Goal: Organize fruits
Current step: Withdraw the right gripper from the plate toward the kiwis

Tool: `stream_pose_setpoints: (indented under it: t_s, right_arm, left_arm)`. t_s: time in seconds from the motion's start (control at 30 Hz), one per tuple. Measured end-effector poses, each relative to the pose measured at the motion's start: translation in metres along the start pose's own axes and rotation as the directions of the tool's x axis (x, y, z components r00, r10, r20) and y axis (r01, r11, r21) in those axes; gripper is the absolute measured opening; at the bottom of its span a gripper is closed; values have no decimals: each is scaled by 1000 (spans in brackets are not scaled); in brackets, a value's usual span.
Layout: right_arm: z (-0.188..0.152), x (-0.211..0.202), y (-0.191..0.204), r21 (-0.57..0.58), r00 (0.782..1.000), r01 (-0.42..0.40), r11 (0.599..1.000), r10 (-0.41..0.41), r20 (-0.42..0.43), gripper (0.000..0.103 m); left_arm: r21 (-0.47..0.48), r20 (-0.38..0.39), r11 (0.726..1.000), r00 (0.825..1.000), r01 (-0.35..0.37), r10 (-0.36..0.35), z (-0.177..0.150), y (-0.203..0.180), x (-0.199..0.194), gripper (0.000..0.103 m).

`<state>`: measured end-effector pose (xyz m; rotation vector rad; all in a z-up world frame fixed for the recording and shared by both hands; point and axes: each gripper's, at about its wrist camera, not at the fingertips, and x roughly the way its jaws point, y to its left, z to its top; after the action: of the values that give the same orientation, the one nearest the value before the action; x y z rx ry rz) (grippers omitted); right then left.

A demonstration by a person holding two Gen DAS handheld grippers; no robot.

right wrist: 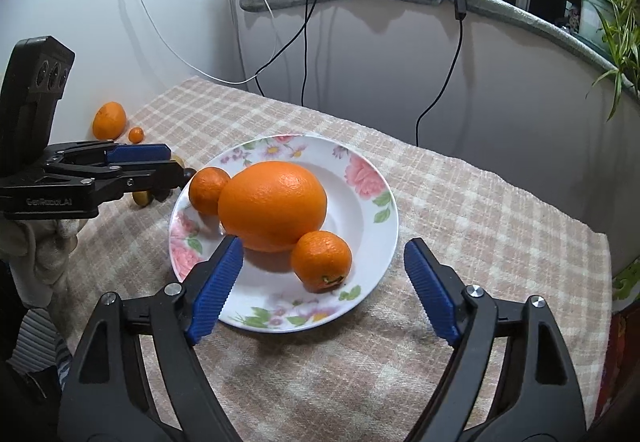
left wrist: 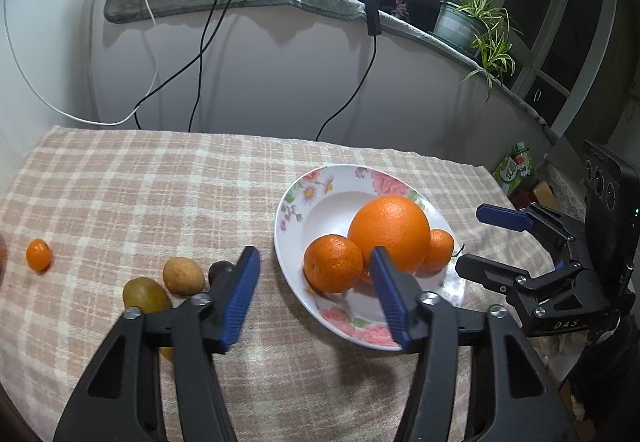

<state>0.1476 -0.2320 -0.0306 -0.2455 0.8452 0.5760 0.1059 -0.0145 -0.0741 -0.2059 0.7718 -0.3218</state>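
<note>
A floral plate (left wrist: pixel 292 198) (right wrist: pixel 376 242) holds a large orange (left wrist: pixel 390 232) (right wrist: pixel 272 206) and two small mandarins (left wrist: pixel 332 262) (right wrist: pixel 322 260). My left gripper (left wrist: pixel 314 270) is open and empty above the plate's left rim; it also shows in the right wrist view (right wrist: pixel 160 162). My right gripper (right wrist: pixel 324 274) is open and empty over the plate's near side; it also shows in the left wrist view (left wrist: pixel 476 238). On the cloth to the left lie a kiwi (left wrist: pixel 146 296), a brown fruit (left wrist: pixel 183 276), a dark fruit (left wrist: pixel 219 270) and a tiny orange (left wrist: pixel 39 255).
A checked cloth (left wrist: pixel 160 182) covers the table. Another orange (right wrist: pixel 109 120) lies at the far left by the wall. Cables (left wrist: pixel 200 54) hang behind the table. A potted plant (left wrist: pixel 472 18) stands on the ledge at the back right.
</note>
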Motion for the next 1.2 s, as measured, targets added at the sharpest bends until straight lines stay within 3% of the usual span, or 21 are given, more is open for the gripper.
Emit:
stream_pose_setpoints:
  t_s: [0.1, 0.77, 1.2]
  right_arm:
    - [0, -1, 1, 3, 1000, -3, 1000, 3, 1, 86]
    - [6, -9, 12, -6, 999, -37, 999, 37, 11, 87]
    - [18, -11, 34, -54, 996, -80, 995, 81, 22, 87]
  left_arm:
    - [4, 3, 1000, 1000, -15, 15, 0, -1, -2, 71]
    - [7, 37, 999, 998, -53, 53, -3, 5, -19, 71]
    - [-25, 57, 995, 994, -97, 99, -11, 30, -39, 71]
